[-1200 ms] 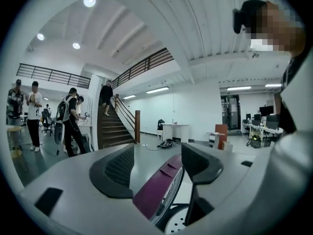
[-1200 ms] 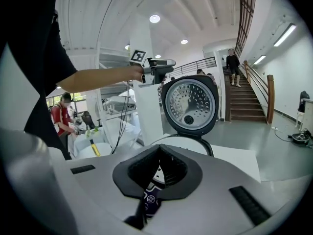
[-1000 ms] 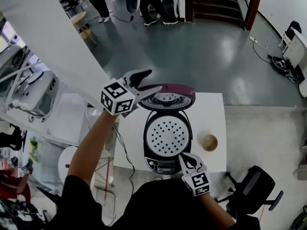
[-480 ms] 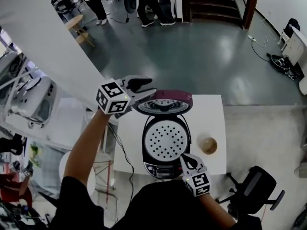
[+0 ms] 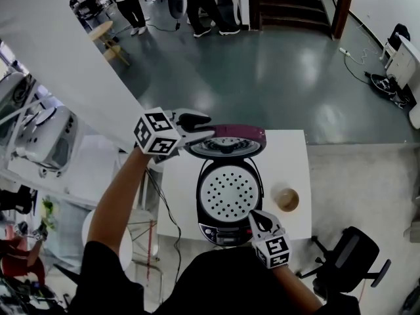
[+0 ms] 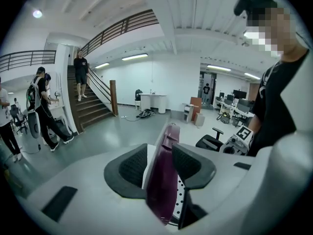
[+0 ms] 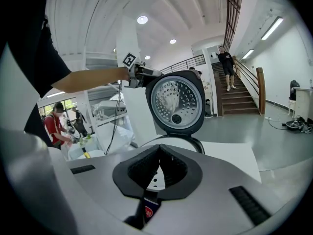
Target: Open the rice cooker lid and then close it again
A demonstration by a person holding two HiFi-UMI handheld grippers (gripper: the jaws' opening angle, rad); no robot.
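Observation:
The rice cooker (image 5: 230,195) stands open on the white table (image 5: 289,151), its perforated inner plate showing. Its maroon lid (image 5: 226,140) stands upright at the back. My left gripper (image 5: 200,126) reaches the lid's top left rim. In the left gripper view the lid (image 6: 164,180) sits edge-on between the closing jaws of the left gripper (image 6: 161,165), and both pads touch it. My right gripper (image 5: 252,216) is shut on nothing at the cooker's front, above the control panel. In the right gripper view the lid's (image 7: 177,102) silver inside faces the right gripper (image 7: 160,168).
A small round cup (image 5: 287,199) sits on the table right of the cooker. A black office chair (image 5: 348,258) stands at the lower right. A power cord (image 5: 167,205) hangs off the table's left edge. People stand far off near the stairs (image 5: 289,5).
My left gripper has come down onto the lid's rim and its jaws have narrowed around it. The right gripper and the cooker have stayed put.

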